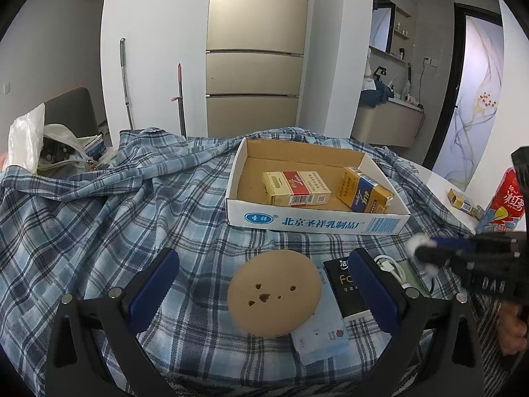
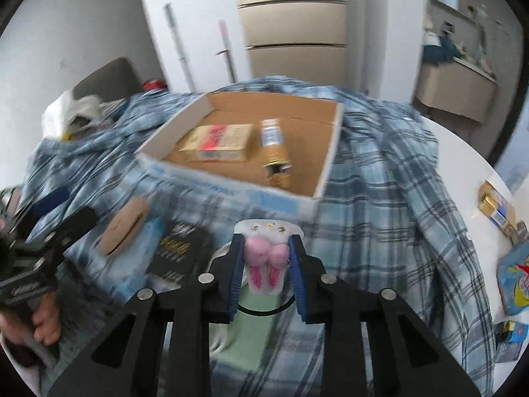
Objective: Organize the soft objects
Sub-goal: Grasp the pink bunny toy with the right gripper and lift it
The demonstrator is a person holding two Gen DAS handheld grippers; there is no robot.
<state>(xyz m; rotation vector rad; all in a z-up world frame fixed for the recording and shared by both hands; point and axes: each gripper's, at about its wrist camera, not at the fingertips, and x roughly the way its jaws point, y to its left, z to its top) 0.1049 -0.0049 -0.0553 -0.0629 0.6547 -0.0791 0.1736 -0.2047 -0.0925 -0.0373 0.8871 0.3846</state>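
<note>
I see the right gripper (image 2: 267,264) clenched on a small white and pink plush toy (image 2: 267,258), both blue pads pressed against its pink middle. The toy's long axis runs along the fingers, near to far: its white end with small gold marks points away toward the cardboard box (image 2: 325,152), and its pink-striped end points back toward the camera. It sits above the plaid cloth (image 2: 380,198), just near of the box's front wall and clear of it. A green sheet (image 2: 251,317) lies beneath the fingers.

In the left wrist view, the left gripper (image 1: 264,284) is released, jaws wide apart, nothing between the pads. Below it lies a round brown disc (image 1: 273,292) on the cloth, with a black packet (image 1: 342,284) to its right. The box holds two cigarette packs; the red one (image 1: 294,188) lies flat, the blue one (image 1: 365,195) leans against the right wall.
</note>
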